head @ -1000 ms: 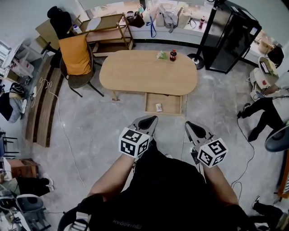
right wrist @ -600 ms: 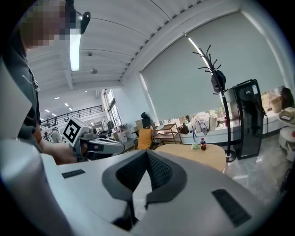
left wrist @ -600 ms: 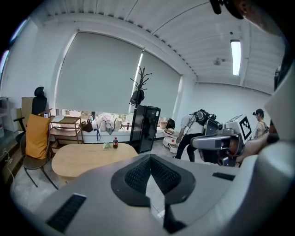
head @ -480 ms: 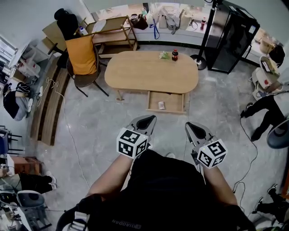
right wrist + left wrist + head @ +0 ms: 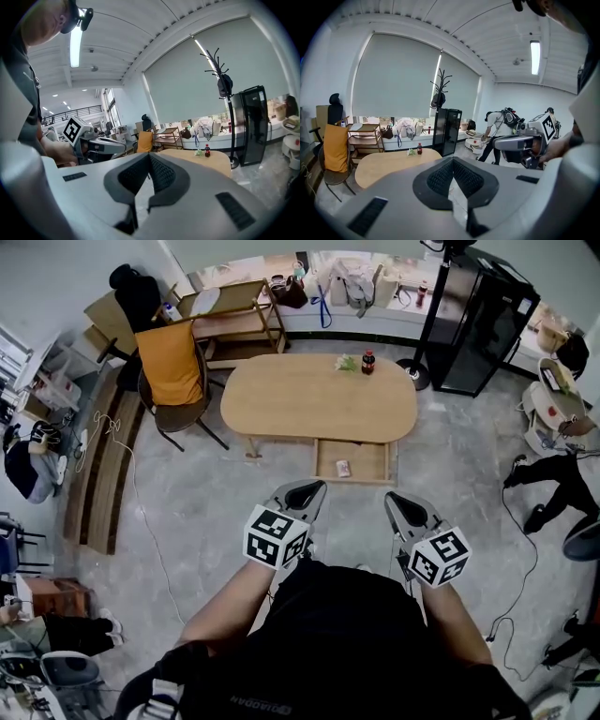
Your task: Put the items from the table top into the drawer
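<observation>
Wooden tabletop (image 5: 281,399) lies well ahead of the closed, empty left tool (image 5: 307,491) and right tool (image 5: 401,502); its upright bottle (image 5: 367,362) stands nearer the right.

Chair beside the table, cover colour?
The chair cover is orange, clearest in the head view.

The table (image 5: 309,399) top is finished in matt light wood, as is the drawer (image 5: 367,463). The floor (image 5: 202,512) is laid in smooth, slightly glossy grey stone.
</observation>
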Tool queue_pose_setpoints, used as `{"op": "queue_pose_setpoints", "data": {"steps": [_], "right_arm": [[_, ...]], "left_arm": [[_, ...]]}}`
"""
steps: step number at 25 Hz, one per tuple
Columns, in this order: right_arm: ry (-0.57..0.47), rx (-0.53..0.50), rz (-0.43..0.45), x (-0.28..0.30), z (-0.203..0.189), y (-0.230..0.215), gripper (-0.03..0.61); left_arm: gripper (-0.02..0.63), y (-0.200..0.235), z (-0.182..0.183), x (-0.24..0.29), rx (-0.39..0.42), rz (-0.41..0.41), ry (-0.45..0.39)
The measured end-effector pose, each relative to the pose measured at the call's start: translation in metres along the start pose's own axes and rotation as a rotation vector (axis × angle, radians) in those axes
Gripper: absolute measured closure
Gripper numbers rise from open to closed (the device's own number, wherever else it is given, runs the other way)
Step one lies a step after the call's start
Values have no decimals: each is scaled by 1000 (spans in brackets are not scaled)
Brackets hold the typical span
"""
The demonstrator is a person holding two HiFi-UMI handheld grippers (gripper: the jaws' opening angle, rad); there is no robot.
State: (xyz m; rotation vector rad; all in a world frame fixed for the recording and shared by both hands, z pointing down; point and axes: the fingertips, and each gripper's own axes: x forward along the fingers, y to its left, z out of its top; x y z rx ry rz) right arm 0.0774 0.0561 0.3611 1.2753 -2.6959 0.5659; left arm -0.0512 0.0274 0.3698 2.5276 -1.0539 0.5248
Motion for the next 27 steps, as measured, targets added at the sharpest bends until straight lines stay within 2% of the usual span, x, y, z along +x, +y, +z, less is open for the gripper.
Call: {"op": "queue_pose_setpoints", "data": {"steps": [9, 27], "right_arm": [[30, -6, -18, 22, 0, 7, 577], [25, 32, -62, 25, -1, -1, 577]], "left_arm": [[609, 29, -1, -2, -24, -5, -11], [609, 30, 4, 9, 6, -46, 11]]}}
